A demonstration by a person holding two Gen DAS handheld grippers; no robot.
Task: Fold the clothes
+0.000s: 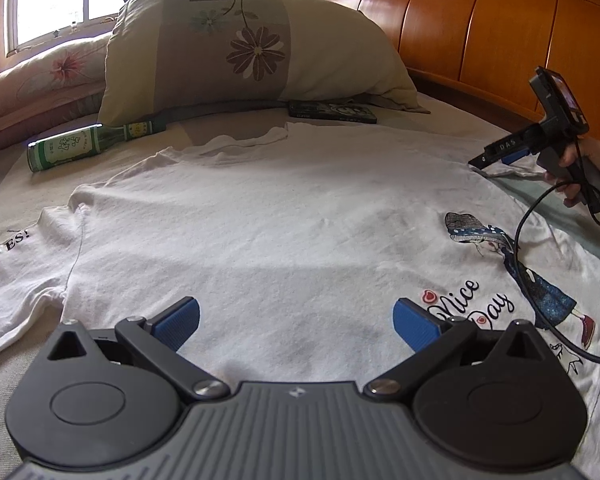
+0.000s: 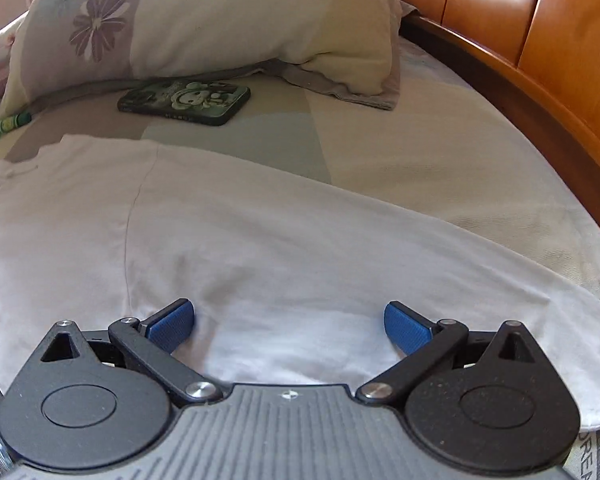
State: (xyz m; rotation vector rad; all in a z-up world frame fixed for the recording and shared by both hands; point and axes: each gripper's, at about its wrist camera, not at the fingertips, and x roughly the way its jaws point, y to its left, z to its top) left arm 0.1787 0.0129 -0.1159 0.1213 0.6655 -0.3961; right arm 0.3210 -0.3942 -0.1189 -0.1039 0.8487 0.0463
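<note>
White T-shirt point(image 1: 260, 216): spread flat on the bed point(image 2: 440, 152), front side up, collar toward the pillow point(image 1: 236, 48). A printed figure with "Nice Day" lettering point(image 1: 468, 300) occupies one lower area.

Left claw point(image 1: 296, 322): blue pads point(image 1: 180, 320) spread wide, positioned low over the shirt body, holding nothing.

Right claw point(image 2: 290, 324): jaws spread wide, over a sleeve point(image 2: 380, 264) near the wooden headboard point(image 2: 560, 40), gripping nothing. In the left wrist view, a hand point(image 1: 584, 168) holds this unit at the shirt edge.

A green bottle point(image 1: 80, 146) and a dark patterned case point(image 2: 184, 102) lie beside the pillow, apart from the shirt.
</note>
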